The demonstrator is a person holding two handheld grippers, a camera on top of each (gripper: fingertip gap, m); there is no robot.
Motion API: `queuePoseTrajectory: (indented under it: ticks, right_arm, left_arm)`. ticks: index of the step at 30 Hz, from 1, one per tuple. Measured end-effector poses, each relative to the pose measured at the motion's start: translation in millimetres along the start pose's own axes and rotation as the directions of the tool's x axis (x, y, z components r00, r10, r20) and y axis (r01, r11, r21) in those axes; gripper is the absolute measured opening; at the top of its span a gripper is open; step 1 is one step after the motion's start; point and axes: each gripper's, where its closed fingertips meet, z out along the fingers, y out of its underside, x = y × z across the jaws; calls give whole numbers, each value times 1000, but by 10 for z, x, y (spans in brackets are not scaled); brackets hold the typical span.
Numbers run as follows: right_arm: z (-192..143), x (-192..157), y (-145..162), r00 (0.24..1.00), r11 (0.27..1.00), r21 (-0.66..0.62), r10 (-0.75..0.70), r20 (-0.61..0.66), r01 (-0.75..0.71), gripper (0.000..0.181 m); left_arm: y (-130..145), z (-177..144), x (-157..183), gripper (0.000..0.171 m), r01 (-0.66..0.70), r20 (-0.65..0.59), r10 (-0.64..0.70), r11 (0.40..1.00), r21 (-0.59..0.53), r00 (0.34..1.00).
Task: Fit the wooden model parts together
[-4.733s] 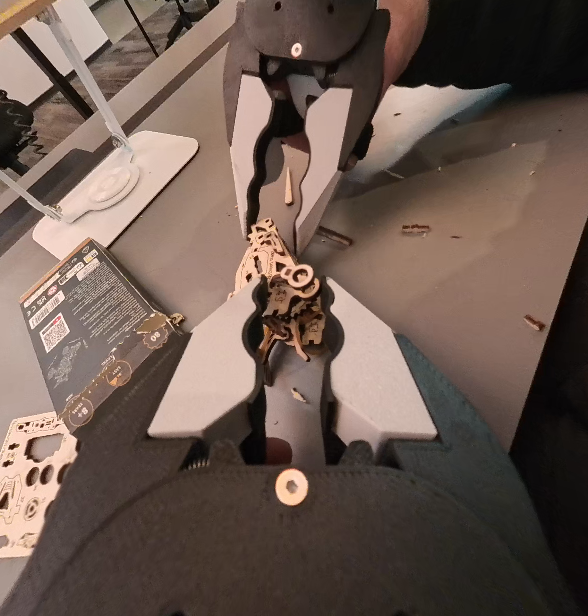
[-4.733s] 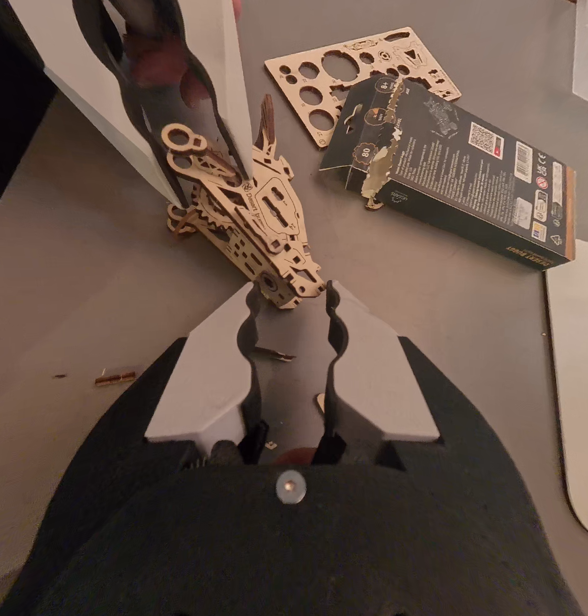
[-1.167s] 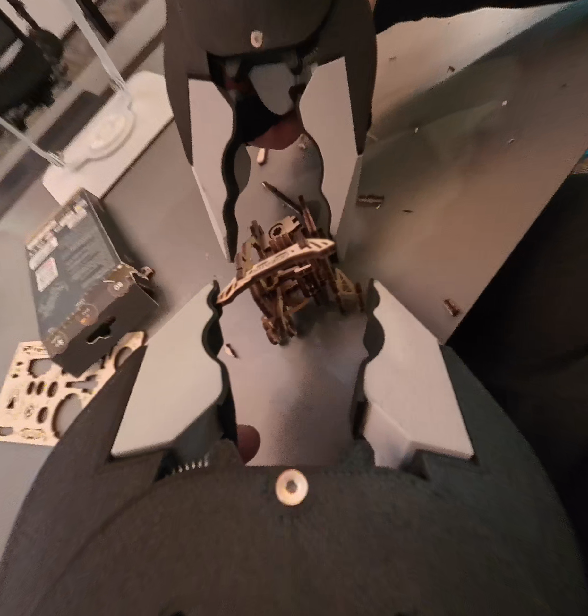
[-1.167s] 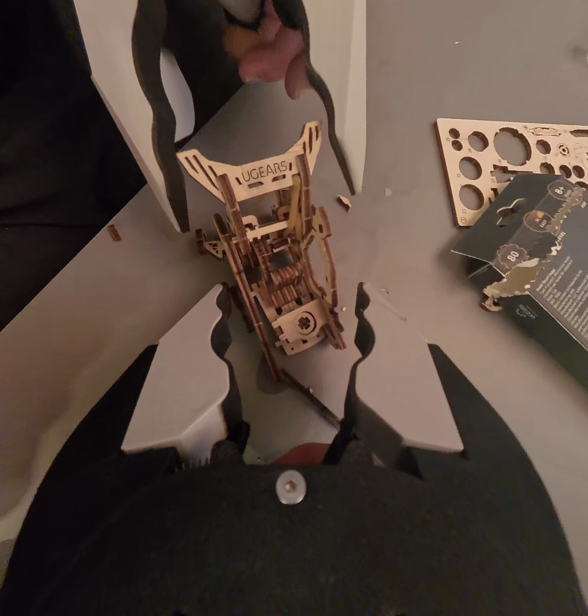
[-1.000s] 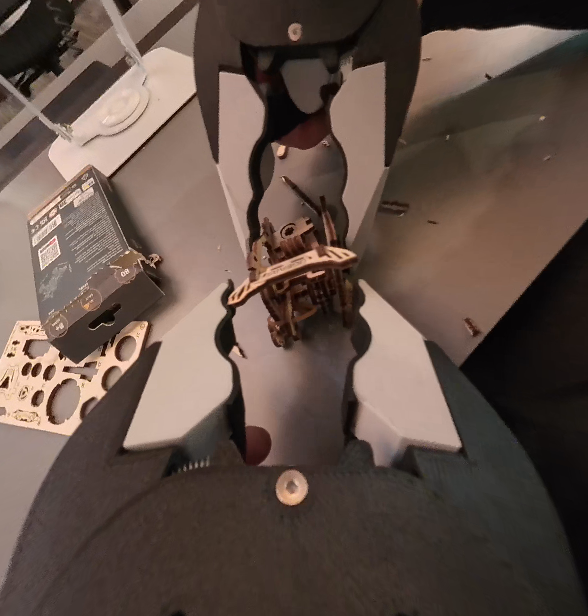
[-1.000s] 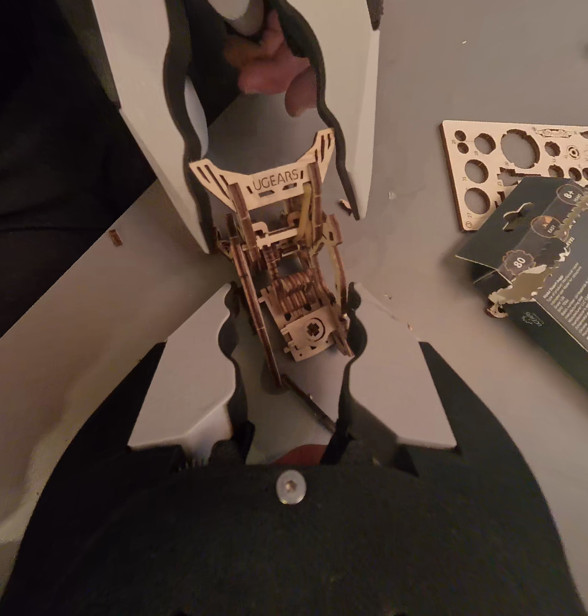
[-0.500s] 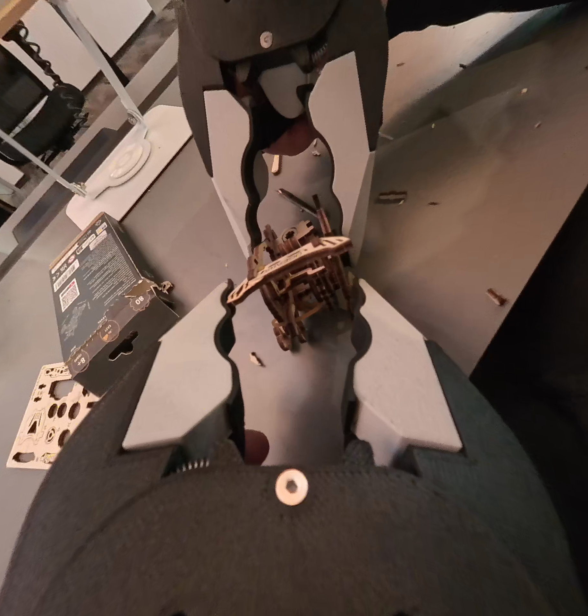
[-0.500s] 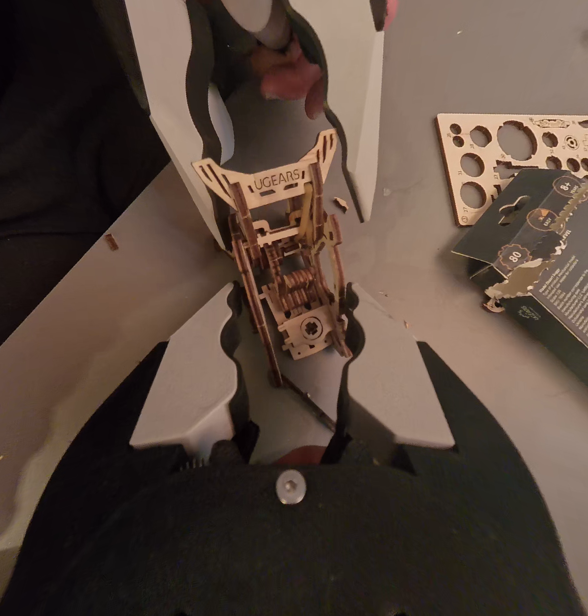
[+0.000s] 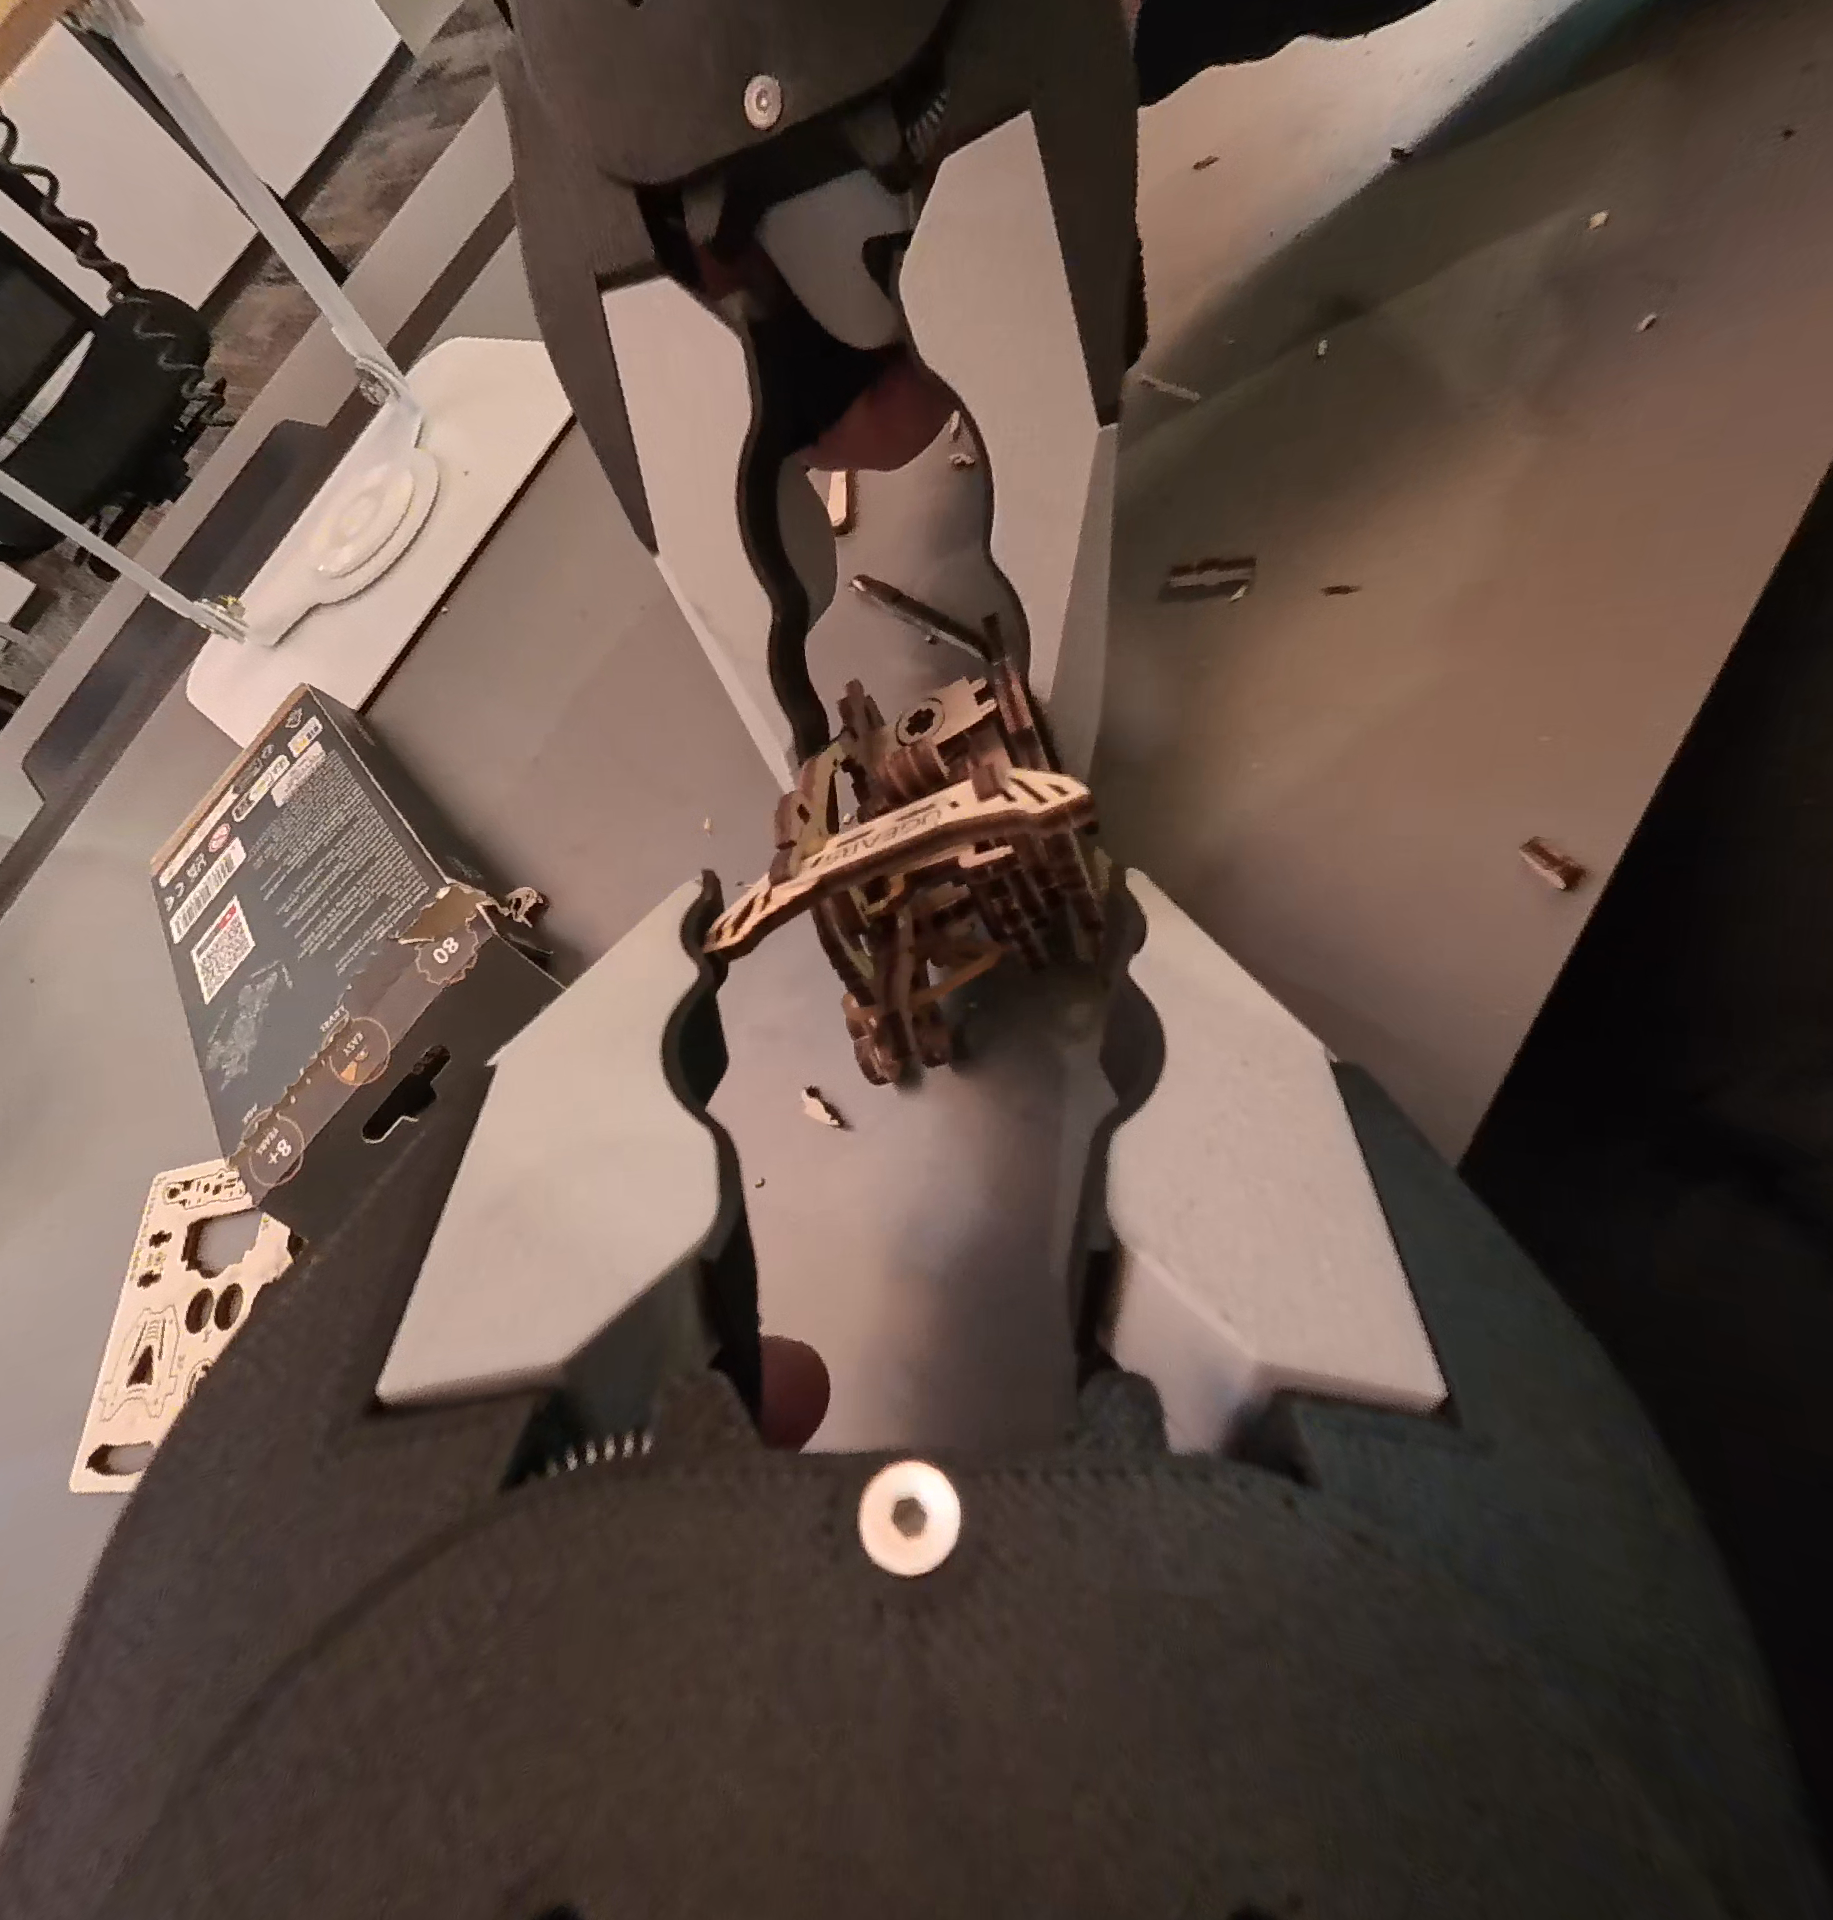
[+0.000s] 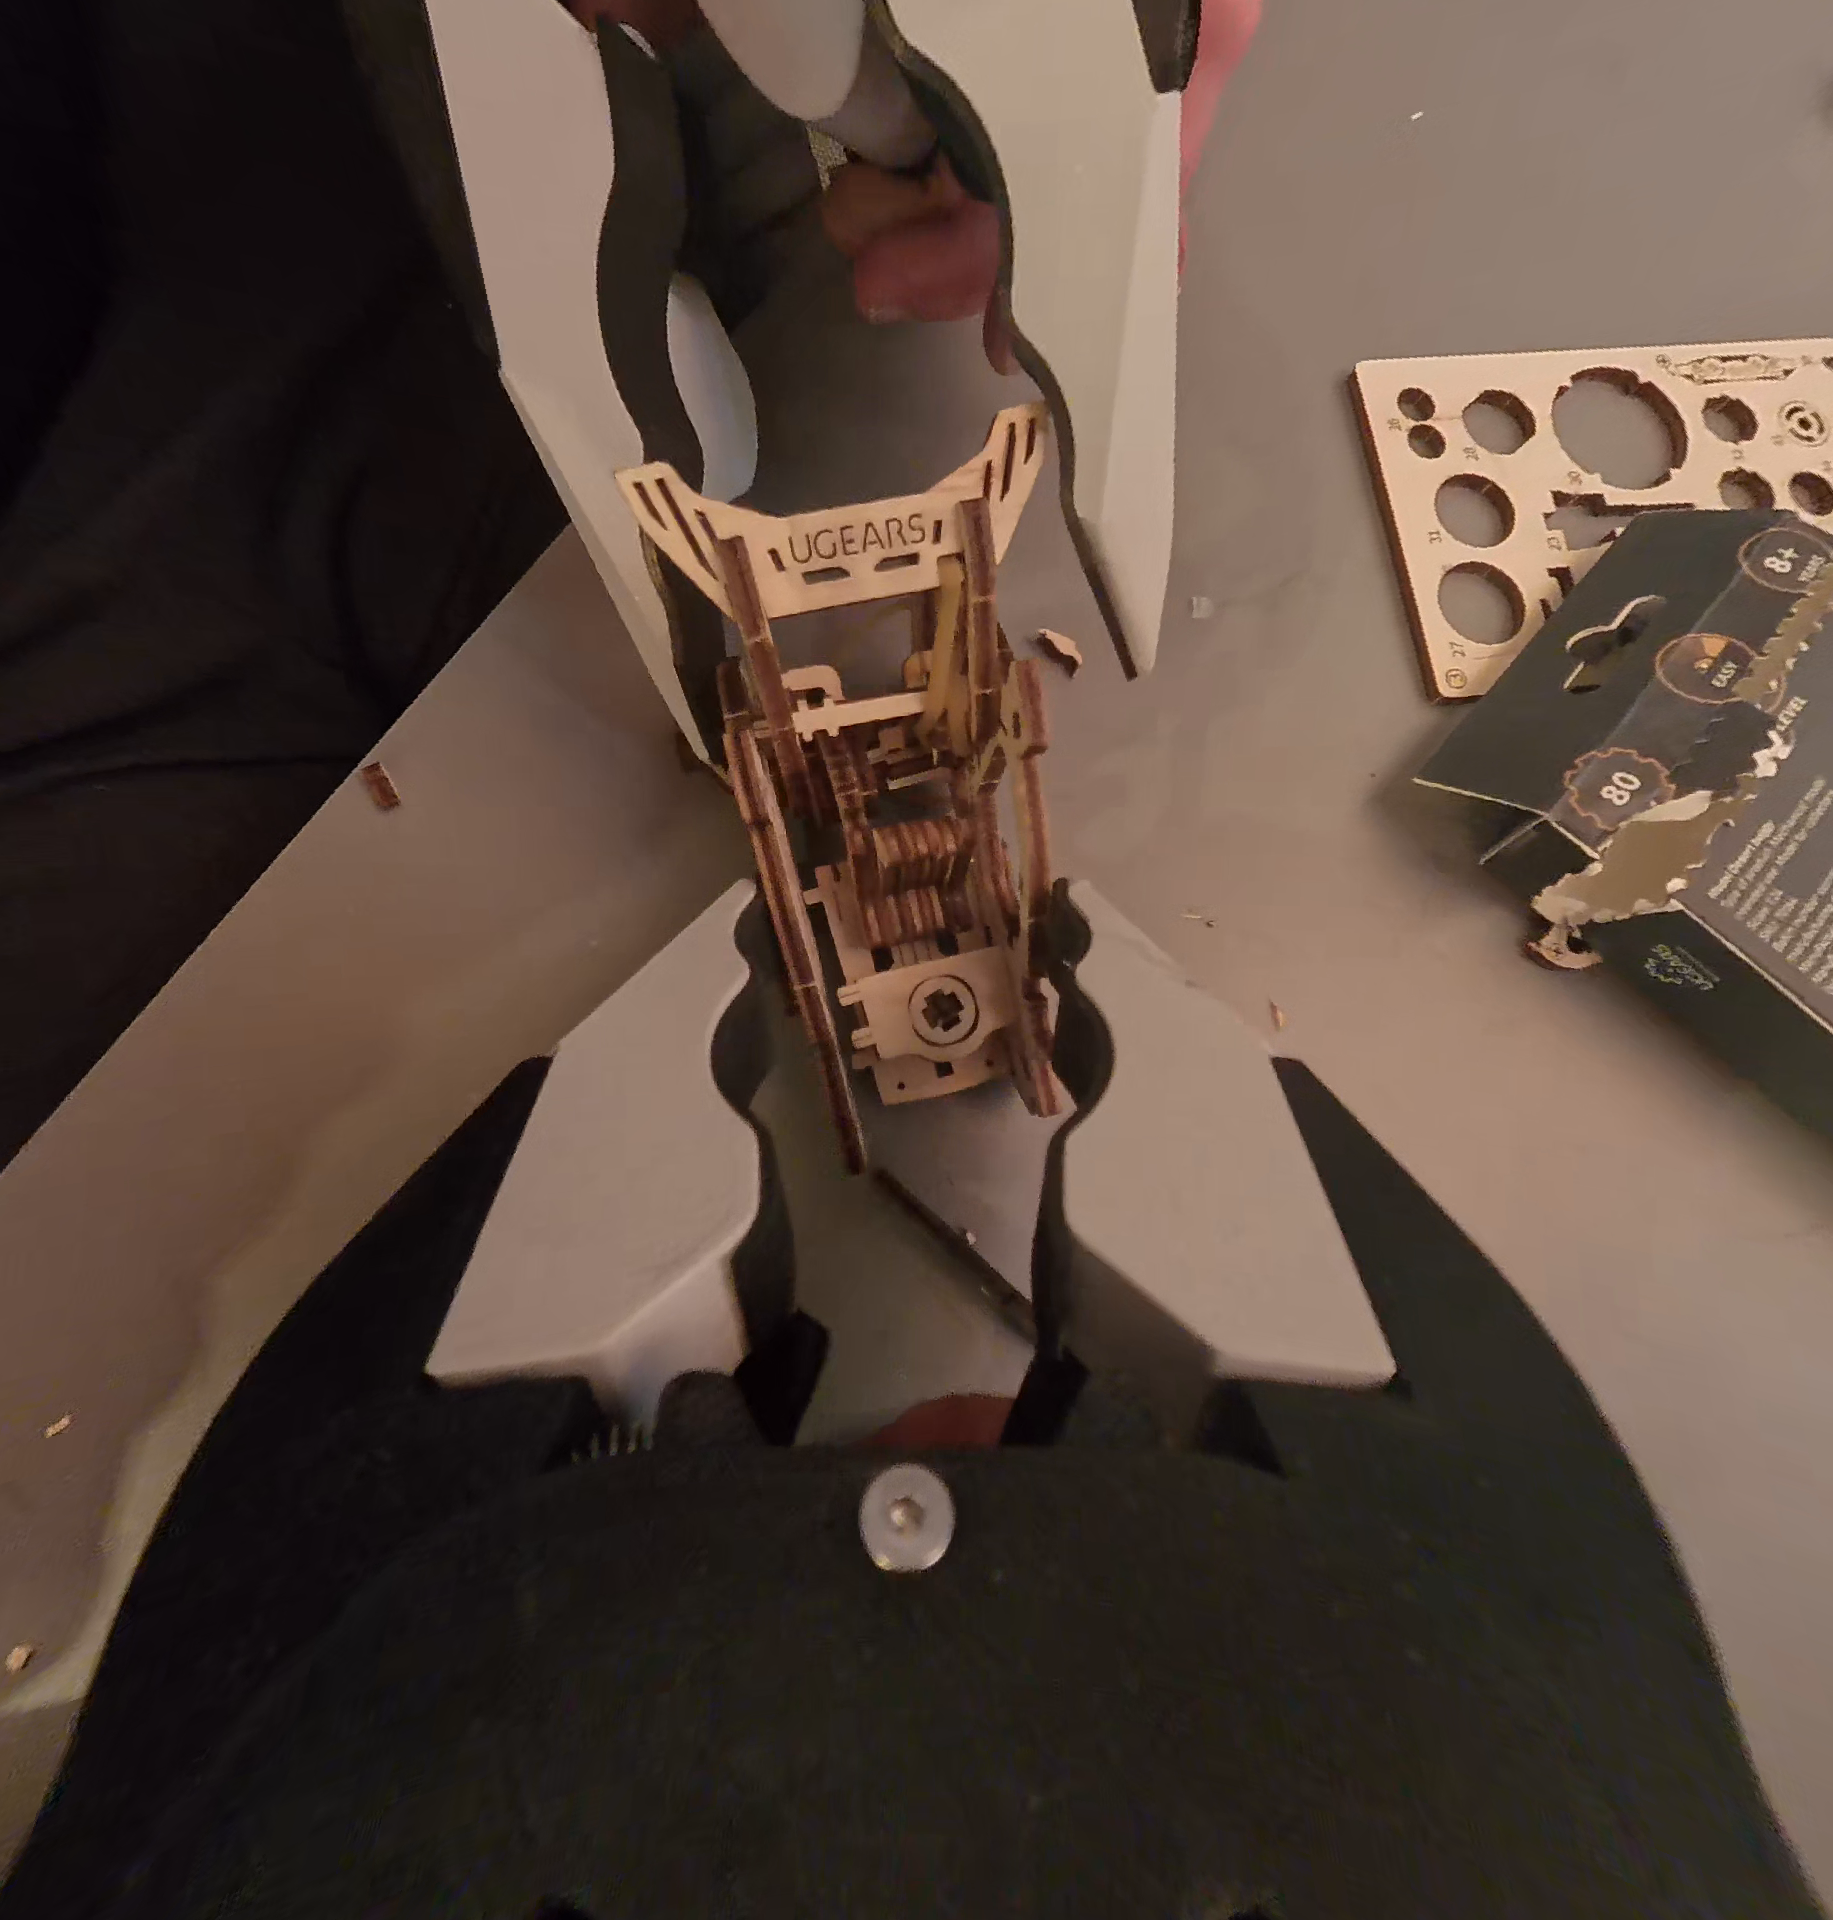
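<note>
Near the front edge of the grey table (image 10: 1514,260), close to its corner, the wooden model (image 10: 891,862) stands between the two tongs, which face each other. The right gripper (image 10: 907,956) has its jaws closed in on the near end of the model; both inner pads press against its side plates, so it is grasping the model. The left gripper (image 9: 907,925) is half open: one fingertip touches the side of the model and the curved top bar reaches the other fingertip, but I cannot tell if the jaws really clamp it or only rest beside it. Whether the model touches the table is also not clear. Further in from the edge, the torn dark box (image 9: 299,935) lies flat, and the punched-out wooden sheet (image 10: 1618,478) lies just beside it, partly under it. Small wood scraps (image 9: 1208,580) are scattered over the surface. Toward the far edge, a white lamp base (image 9: 372,520) stands.
</note>
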Motion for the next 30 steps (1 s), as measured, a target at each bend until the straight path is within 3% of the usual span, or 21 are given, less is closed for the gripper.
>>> queuePoseTrajectory:
  ticks: [4,14,19,30]
  right_arm:
    - [18,2,-54,999,999,13,46,11,-47,60]
    - [25,-3,-68,999,999,29,30,13,-30,52]
    - [13,-2,-107,999,998,55,32,15,-33,62]
    - [-3,16,-115,1000,999,46,-10,23,9,47]
  left_arm:
    - [-12,5,15,66,-17,1,17,1000,6,1000]
    - [-14,-4,9,66,-32,-7,32,999,25,999]
    - [0,-18,-14,60,-61,0,61,998,24,998]
    - [2,-26,-26,72,-53,-2,53,999,0,999]
